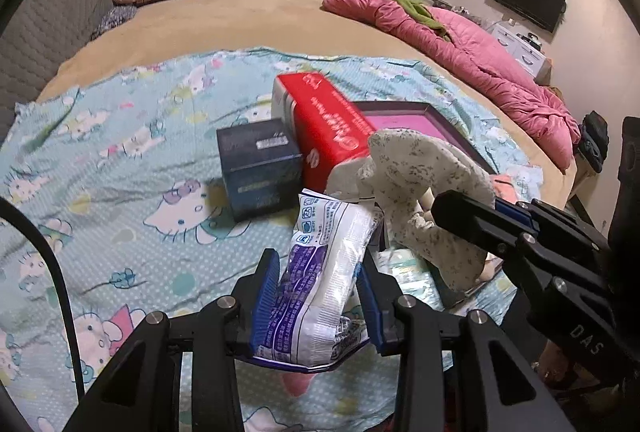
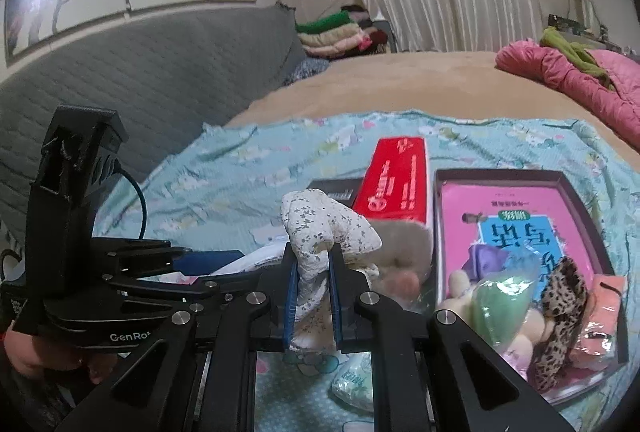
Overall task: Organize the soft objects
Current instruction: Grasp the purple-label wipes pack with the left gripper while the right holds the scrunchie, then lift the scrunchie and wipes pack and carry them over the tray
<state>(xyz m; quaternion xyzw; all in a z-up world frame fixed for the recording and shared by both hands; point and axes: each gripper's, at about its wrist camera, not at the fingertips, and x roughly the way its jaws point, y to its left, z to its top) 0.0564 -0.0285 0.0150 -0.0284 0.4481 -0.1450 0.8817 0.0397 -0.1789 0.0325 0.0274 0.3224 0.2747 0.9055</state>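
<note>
White tissue pack [image 1: 320,272] clamped in left jaws; speckled cloth [image 2: 316,248], perhaps a toy's, in right jaws.

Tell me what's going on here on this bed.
A person is sorting soft items with a gripper in each hand. The left gripper is clamped on a white and purple plastic packet. The right gripper is shut on a white speckled fabric piece. Both are held above the light blue cartoon-print blanket. A dark shallow tray beside a red box already holds several soft items, including a leopard-print one.
</note>
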